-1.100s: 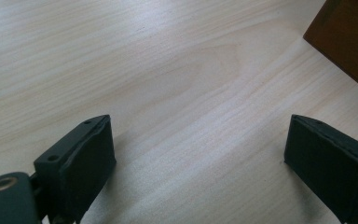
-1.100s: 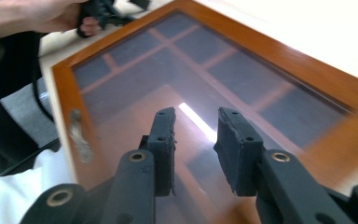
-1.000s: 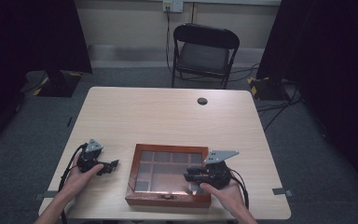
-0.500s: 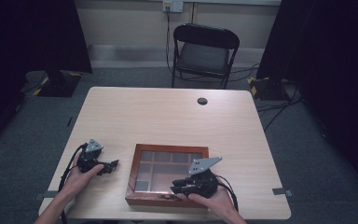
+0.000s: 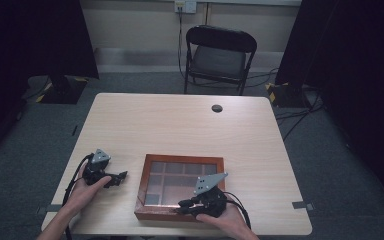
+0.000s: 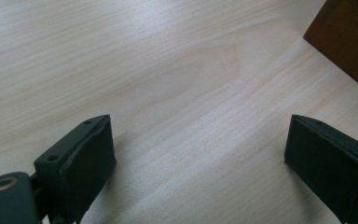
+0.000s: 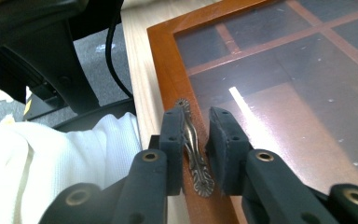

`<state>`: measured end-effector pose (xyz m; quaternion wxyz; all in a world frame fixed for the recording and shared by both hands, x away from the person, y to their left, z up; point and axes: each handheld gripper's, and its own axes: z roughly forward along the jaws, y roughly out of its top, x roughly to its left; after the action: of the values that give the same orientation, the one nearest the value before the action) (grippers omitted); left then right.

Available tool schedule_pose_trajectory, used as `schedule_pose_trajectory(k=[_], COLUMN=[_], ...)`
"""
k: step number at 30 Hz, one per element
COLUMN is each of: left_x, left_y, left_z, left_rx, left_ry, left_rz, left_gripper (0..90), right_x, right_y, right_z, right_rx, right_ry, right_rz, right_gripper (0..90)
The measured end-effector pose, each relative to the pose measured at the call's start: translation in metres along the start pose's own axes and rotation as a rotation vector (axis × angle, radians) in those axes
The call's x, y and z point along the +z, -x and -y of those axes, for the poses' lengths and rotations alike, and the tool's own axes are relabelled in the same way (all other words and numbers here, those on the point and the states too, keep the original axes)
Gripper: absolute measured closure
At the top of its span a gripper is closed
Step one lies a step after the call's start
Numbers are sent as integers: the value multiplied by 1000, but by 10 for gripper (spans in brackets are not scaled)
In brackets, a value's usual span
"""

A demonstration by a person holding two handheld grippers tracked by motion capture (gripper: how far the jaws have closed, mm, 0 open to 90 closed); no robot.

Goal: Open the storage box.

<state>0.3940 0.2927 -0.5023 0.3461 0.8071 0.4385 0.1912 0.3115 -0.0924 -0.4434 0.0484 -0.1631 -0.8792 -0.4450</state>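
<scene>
A flat brown wooden box (image 5: pixel 182 159) with a glass lid divided into panes lies at the table's near middle. A small brass handle (image 7: pixel 192 142) sits on its front rim. My right gripper (image 5: pixel 184 205) (image 7: pixel 196 116) is at that front rim. Its jaws straddle the handle, the left jaw touching it and a narrow gap on the other side. My left gripper (image 5: pixel 121 176) (image 6: pixel 196 149) rests low over bare tabletop to the left of the box, jaws wide apart and empty. A corner of the box (image 6: pixel 349 37) lies ahead of it to the right.
The pale wooden table (image 5: pixel 180 125) has a round black cable grommet (image 5: pixel 217 108) near its far edge. A black folding chair (image 5: pixel 219 55) stands beyond the table. A white sleeve (image 7: pixel 51 154) lies below the box's front edge.
My right gripper has moved from the box's right side leftwards to its front rim and now straddles the brass handle. The left gripper has stayed put.
</scene>
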Motion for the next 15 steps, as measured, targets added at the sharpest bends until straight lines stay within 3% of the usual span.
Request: schedule_pose_trajectory(k=[15], left_x=[0], left_y=[0], left_z=[0], left_rx=[-1], left_ry=[0], left_rz=[-1], left_gripper=[76], right_x=[-7], right_y=[4], right_z=[1], right_rx=[-20], right_ry=[-22], right_rz=[-1], right_gripper=[820])
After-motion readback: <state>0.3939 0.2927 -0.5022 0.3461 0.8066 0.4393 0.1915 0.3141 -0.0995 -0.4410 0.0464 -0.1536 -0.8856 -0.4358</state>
